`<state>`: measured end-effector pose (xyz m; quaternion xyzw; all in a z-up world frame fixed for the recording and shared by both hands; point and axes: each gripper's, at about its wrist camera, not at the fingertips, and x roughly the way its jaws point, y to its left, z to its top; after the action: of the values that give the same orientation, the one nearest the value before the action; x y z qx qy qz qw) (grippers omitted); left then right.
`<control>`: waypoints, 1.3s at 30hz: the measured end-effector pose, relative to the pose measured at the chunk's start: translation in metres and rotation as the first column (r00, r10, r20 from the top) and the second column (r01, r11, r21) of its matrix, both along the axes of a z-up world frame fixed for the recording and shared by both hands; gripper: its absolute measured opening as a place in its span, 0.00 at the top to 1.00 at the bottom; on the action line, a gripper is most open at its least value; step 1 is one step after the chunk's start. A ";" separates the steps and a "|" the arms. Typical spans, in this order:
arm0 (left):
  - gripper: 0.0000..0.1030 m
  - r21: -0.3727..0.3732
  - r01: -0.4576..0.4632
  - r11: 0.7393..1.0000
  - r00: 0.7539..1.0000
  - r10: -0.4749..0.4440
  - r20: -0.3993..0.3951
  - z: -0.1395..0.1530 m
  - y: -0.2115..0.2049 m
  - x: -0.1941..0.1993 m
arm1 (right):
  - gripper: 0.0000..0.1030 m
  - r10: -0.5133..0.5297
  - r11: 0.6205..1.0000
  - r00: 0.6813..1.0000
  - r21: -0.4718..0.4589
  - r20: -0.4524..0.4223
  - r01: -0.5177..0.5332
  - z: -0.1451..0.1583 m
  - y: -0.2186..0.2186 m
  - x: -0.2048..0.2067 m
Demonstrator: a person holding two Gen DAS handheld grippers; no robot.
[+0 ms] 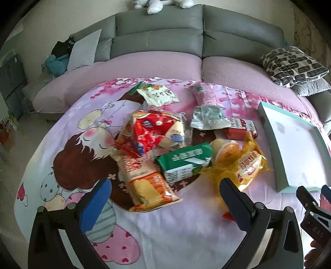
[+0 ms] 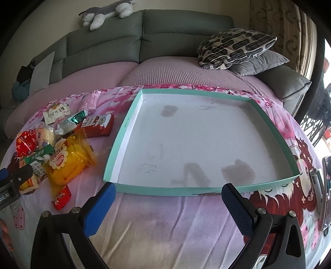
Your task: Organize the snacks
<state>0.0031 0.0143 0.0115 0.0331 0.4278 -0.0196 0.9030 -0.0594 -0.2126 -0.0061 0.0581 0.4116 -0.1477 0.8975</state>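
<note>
A pile of snack packs lies on a pink cartoon cloth (image 1: pixel 186 238): a red bread bag (image 1: pixel 151 132), an orange bread pack (image 1: pixel 144 186), a green carton (image 1: pixel 186 161), a yellow bag (image 1: pixel 246 165) and a silver pack (image 1: pixel 206 115). A teal-rimmed white tray (image 2: pixel 128 132) sits empty to the right of the pile; it also shows in the left wrist view (image 1: pixel 275 153). My left gripper (image 1: pixel 165 198) is open, just short of the pile. My right gripper (image 2: pixel 167 202) is open, in front of the tray's near rim.
A grey sofa (image 1: pixel 159 37) with a pink cover stands behind the cloth. A patterned cushion (image 2: pixel 233 47) lies at the right, a plush toy (image 2: pixel 107 12) on the backrest. A small red packet (image 2: pixel 62 198) lies apart near the pile.
</note>
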 end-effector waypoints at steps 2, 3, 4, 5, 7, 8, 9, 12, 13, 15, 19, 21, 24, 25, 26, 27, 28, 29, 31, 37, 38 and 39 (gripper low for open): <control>0.00 -0.012 -0.007 1.000 1.000 0.007 -0.002 0.000 0.006 0.001 | 0.00 0.007 1.000 1.000 0.000 -0.006 -0.007 -0.002 0.004 0.002; 0.00 -0.017 -0.011 1.000 1.000 0.011 -0.004 0.001 0.009 0.001 | 0.00 0.011 1.000 1.000 -0.001 -0.009 -0.011 -0.003 0.006 0.003; 0.00 -0.021 -0.015 1.000 1.000 0.015 -0.004 0.001 0.012 0.001 | 0.00 0.015 1.000 1.000 -0.003 -0.014 -0.015 -0.004 0.009 0.004; 0.00 -0.025 -0.019 1.000 1.000 0.019 -0.005 0.001 0.015 0.002 | 0.00 0.018 1.000 1.000 -0.005 -0.016 -0.018 -0.004 0.010 0.005; 0.00 -0.031 -0.028 0.999 1.000 0.028 -0.005 0.002 0.020 0.002 | 0.00 0.029 1.000 0.999 -0.012 -0.017 -0.029 -0.004 0.017 0.006; 0.00 -0.034 -0.034 0.999 0.999 0.034 -0.005 0.002 0.024 0.003 | 0.00 0.034 0.999 0.999 -0.014 -0.015 -0.034 -0.003 0.019 0.007; 0.00 -0.038 -0.040 0.998 0.999 0.040 -0.005 0.003 0.027 0.003 | 0.00 0.038 0.999 0.999 -0.014 -0.011 -0.038 -0.002 0.021 0.007; 0.00 -0.054 -0.067 0.996 0.998 0.067 -0.003 0.004 0.038 0.003 | 0.00 0.050 0.999 0.999 -0.011 0.006 -0.050 0.001 0.029 0.007; 0.00 -0.059 -0.074 0.996 0.997 0.074 -0.003 0.004 0.042 0.003 | 0.00 0.057 0.998 0.998 -0.009 0.009 -0.057 0.002 0.032 0.008; 0.00 -0.064 -0.089 0.994 0.996 0.089 -0.005 0.004 0.049 0.003 | 0.00 0.068 0.998 0.998 -0.012 0.009 -0.068 0.003 0.038 0.010; 0.00 -0.074 -0.112 0.991 0.994 0.112 -0.009 0.003 0.060 0.004 | 0.00 0.104 0.994 0.995 -0.013 0.007 -0.104 0.002 0.053 0.015; 0.00 -0.081 -0.119 0.990 0.993 0.118 -0.016 0.002 0.065 0.005 | 0.00 0.127 0.992 0.992 -0.007 0.009 -0.127 0.002 0.062 0.017; 0.00 -0.082 -0.111 0.990 0.993 0.107 -0.050 -0.008 0.066 0.009 | 0.00 0.176 0.984 0.984 0.012 0.001 -0.176 -0.001 0.079 0.022; 0.00 -0.081 -0.109 0.991 0.993 0.105 -0.062 -0.011 0.065 0.010 | 0.00 0.189 0.982 0.982 0.017 -0.003 -0.189 -0.002 0.083 0.023; 0.00 -0.082 -0.111 0.990 0.991 0.105 -0.078 -0.016 0.065 0.012 | 0.00 0.210 0.977 0.978 0.027 -0.009 -0.210 -0.005 0.091 0.025; 0.00 -0.086 -0.115 0.990 0.990 0.107 -0.089 -0.021 0.065 0.015 | 0.00 0.225 0.974 0.974 0.034 -0.017 -0.224 -0.007 0.095 0.026; 0.00 -0.096 -0.121 0.988 0.989 0.112 -0.100 -0.026 0.065 0.018 | 0.00 0.246 0.969 0.969 0.039 -0.028 -0.245 -0.010 0.101 0.029; 0.00 -0.101 -0.125 0.987 0.988 0.114 -0.107 -0.029 0.064 0.020 | 0.00 0.259 0.966 0.965 0.040 -0.034 -0.257 -0.013 0.106 0.030; 0.00 -0.106 -0.128 0.986 0.985 0.114 -0.127 -0.036 0.063 0.025 | 0.00 0.286 0.958 0.956 0.038 -0.061 -0.284 -0.020 0.116 0.034; 0.13 -0.131 -0.109 0.985 0.986 0.090 -0.138 -0.045 0.054 0.037 | 0.00 0.283 0.958 0.953 0.070 -0.109 -0.277 -0.035 0.122 0.039; 0.16 -0.141 -0.101 0.985 0.987 0.082 -0.138 -0.045 0.052 0.038 | 0.00 0.277 0.960 0.954 0.071 -0.113 -0.270 -0.036 0.122 0.039; 0.18 -0.144 -0.096 0.985 0.988 0.076 -0.137 -0.045 0.051 0.037 | 0.01 0.274 0.961 0.955 0.070 -0.116 -0.267 -0.036 0.122 0.040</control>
<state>0.0404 0.0653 -0.0333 -0.0549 0.4844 -0.0149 0.8730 -0.0189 -0.0910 -0.0421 0.0158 0.4744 -0.0158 0.8800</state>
